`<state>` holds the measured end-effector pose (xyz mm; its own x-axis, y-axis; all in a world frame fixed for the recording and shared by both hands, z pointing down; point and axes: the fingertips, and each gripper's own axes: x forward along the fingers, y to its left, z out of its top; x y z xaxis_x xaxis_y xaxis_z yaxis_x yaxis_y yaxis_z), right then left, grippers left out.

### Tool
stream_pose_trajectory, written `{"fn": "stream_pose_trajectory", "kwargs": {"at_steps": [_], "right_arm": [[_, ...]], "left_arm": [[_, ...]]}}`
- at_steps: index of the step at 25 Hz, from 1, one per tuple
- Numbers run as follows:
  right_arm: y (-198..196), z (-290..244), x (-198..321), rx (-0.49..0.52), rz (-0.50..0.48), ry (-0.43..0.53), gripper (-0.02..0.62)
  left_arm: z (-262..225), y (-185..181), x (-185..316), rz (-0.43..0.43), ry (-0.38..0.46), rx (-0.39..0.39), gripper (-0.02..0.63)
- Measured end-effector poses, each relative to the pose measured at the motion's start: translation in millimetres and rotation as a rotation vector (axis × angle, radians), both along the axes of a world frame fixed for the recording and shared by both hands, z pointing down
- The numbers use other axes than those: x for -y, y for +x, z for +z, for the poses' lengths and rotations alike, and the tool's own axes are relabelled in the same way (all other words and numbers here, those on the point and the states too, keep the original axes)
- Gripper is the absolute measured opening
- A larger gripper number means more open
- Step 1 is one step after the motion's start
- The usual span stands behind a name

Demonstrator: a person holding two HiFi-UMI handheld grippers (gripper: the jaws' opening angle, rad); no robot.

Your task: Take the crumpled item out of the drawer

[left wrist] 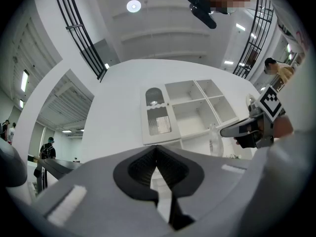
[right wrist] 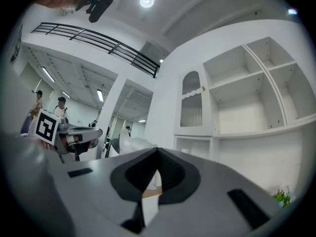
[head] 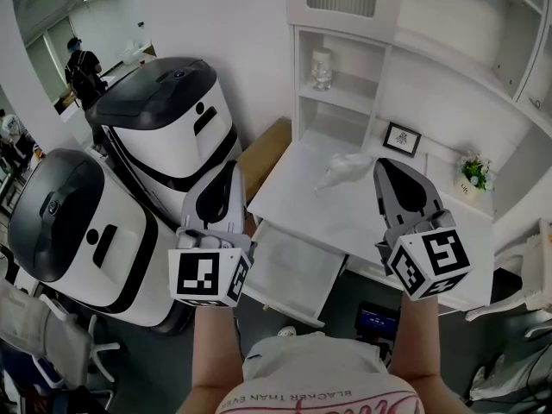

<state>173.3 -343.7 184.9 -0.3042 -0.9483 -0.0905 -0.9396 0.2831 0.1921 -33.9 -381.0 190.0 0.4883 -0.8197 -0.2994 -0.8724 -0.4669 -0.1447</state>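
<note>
You held the left gripper (head: pixel 231 171) and right gripper (head: pixel 383 166) up, each with its jaws together on nothing. The crumpled item (head: pixel 343 169) lay on the desk (head: pixel 289 198), outside the open drawer (head: pixel 291 267). The removal looked done, so at most you needed to push the drawer closed.

My head camera looks steeply down on the tabletop (head: pixel 345 220). The cameras on my left tool (head: pixel 231 169) and right tool (head: pixel 385 164) sit just behind their jaws, facing up at the white shelving (left wrist: pixel 195 107), which both share.
</note>
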Motion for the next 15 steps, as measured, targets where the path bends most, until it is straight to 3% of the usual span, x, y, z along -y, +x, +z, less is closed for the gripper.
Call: {"fn": "stream_pose_trajectory", "kwargs": {"at_steps": [15], "right_arm": [[-1.9,-4.5,2.7,0.001,0.019,0.006,0.006]], "left_arm": [[-9.2,-3.7,-1.0,-0.008,0.03,0.013,0.009]]}}
